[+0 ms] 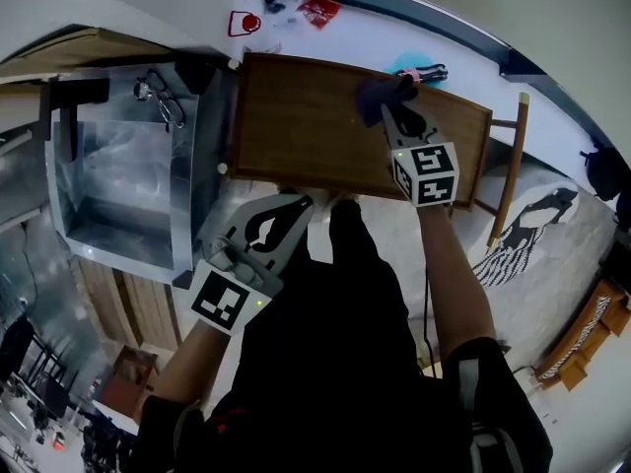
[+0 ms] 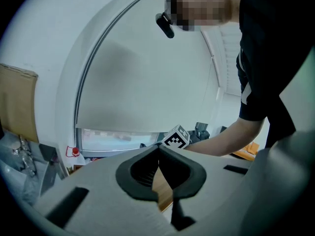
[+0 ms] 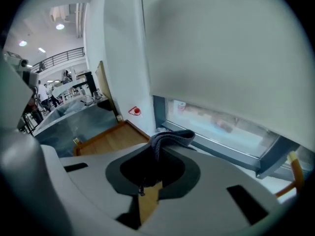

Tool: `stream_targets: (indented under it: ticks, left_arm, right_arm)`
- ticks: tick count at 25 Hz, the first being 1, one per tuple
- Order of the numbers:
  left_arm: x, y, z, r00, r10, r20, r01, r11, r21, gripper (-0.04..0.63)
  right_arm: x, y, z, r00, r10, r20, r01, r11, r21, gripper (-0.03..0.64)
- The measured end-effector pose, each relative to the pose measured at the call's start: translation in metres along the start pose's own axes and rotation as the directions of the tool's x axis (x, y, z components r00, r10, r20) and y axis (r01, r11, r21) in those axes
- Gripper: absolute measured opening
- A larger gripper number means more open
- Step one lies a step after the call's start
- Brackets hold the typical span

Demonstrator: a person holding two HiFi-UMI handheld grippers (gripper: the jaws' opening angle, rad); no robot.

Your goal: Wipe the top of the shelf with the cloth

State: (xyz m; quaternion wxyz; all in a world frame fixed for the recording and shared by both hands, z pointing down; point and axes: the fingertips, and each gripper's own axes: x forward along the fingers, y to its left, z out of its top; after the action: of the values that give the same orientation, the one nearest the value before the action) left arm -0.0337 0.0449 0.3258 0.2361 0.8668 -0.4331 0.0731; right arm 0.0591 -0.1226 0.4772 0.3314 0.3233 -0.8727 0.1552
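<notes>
The brown wooden top of the shelf [image 1: 296, 116] sits in the middle of the head view. The right gripper [image 1: 394, 116] is over the far right part of it. Its jaws are squeezed tight on a dark grey cloth [image 1: 378, 94]. In the right gripper view, the cloth [image 3: 172, 137] is bunched up and sticks out past the tips of the gripper [image 3: 160, 149]. The cloth is on the shelf top, close to the back edge.

The left gripper [image 1: 296, 207] is at the near edge of the shelf, well apart from the cloth. In its own view the left gripper [image 2: 158, 149] has its jaws pressed together with nothing between them.

A shiny silver metal box [image 1: 187, 166] stands just beside the shelf on the left.
</notes>
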Motion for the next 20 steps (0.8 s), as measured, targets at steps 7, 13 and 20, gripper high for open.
stream_targets:
  ticks: [7, 13, 20]
  left_arm:
    - [-0.056, 0.040, -0.002, 0.995, 0.089, 0.053, -0.085, 0.994, -0.075, 0.020]
    - [-0.092, 0.068, -0.007, 0.985, 0.154, 0.080, -0.144, 0.982, -0.122, 0.020]
    - [-0.120, 0.089, -0.025, 0.980, 0.187, 0.067, -0.175, 0.972, -0.154, 0.020]
  right_arm:
    - [0.046, 0.115, 0.040, 0.983, 0.185, -0.009, -0.185, 0.977, -0.101, 0.032]
    - [0.086, 0.183, 0.041, 0.955, 0.287, -0.076, -0.295, 0.944, -0.147, 0.032]
    - [0.145, 0.221, 0.011, 0.932, 0.308, -0.191, -0.343, 0.920, -0.190, 0.032]
